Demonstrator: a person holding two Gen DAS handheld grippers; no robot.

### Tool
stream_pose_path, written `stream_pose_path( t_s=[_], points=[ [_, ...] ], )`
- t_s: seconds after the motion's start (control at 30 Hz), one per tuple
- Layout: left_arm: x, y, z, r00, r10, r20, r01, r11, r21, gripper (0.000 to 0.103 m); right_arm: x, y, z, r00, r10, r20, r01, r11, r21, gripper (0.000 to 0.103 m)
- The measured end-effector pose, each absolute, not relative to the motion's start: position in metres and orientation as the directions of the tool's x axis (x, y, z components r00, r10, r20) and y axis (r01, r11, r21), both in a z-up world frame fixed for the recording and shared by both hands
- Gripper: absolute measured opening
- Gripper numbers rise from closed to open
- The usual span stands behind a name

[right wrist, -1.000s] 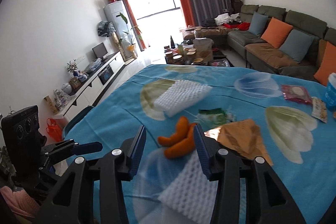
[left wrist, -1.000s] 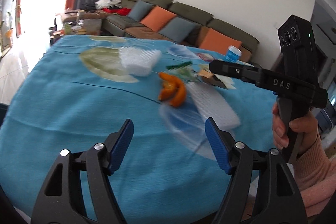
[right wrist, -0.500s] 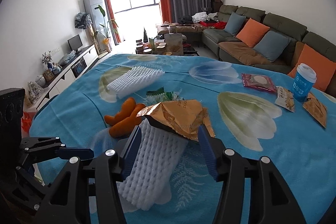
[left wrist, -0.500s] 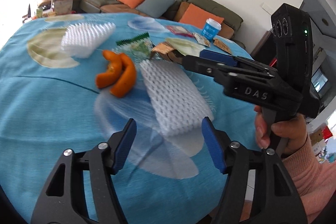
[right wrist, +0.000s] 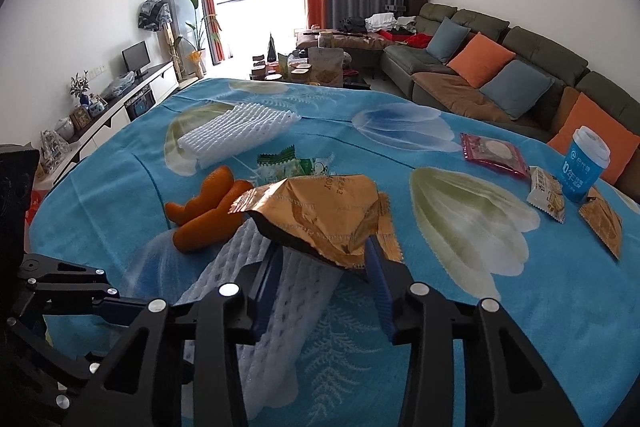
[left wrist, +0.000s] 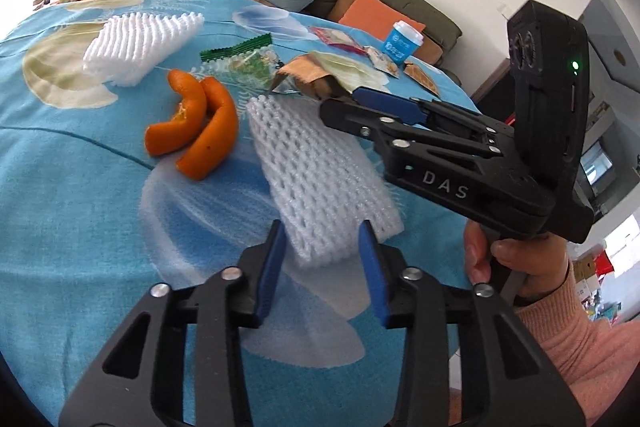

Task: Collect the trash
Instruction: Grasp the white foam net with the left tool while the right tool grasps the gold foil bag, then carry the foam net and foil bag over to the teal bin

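Crinkled foil wrapper (right wrist: 320,211) overlaps ridged foam netting (left wrist: 320,179).

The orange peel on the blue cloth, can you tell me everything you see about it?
The orange peel is two curved strips, bright orange and glossy outside, with a bit of pale ragged pith at one torn edge. They lie side by side, touching, flat on the blue tablecloth. A white foam net lies beside them, and a green wrapper sits just beyond. Neither gripper touches the peel.
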State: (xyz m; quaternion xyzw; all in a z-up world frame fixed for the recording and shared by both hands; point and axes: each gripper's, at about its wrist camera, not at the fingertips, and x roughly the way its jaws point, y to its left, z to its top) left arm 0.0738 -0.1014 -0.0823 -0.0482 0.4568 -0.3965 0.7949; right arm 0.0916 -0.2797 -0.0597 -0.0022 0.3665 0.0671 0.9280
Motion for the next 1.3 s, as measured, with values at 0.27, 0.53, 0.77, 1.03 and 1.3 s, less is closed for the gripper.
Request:
stream_pose_path(
  t_s=[0.27, 0.53, 0.77, 1.03, 1.3],
  points=[
    [0.074, -0.1, -0.082, 0.271, -0.677, -0.684, 0.584, 0.681, -0.442, 0.012, 0.091, -0.29, -0.057, 0.726, 0.154, -0.67, -0.12, 0.988, 0.098, 0.006],
    [0.058, -0.096, -0.065, 0.323, -0.68, -0.658, 0.63, 0.673, -0.387, 0.012, 0.082, -0.301, -0.047, 0.754, 0.166, -0.636, -0.101, 0.985, 0.137, 0.004],
    [0.05, -0.082, -0.051, 0.369, -0.675, -0.64, 0.633, 0.686, -0.358, 0.012, 0.072, -0.303, -0.036, 0.775, 0.189, -0.603, -0.11, 0.98, 0.166, 0.002],
    [0.047, -0.054, -0.042, 0.427, -0.658, -0.62, 0.605, 0.718, -0.344, 0.012, 0.064, -0.3, -0.024, 0.792, 0.226, -0.567, -0.133, 0.971, 0.201, 0.002],
    [0.045, -0.024, -0.036, 0.476, -0.642, -0.602, 0.568, 0.746, -0.348, 0.012, 0.054, -0.29, -0.01, 0.799, 0.292, -0.526, -0.189, 0.952, 0.241, 0.002]
  ],
)
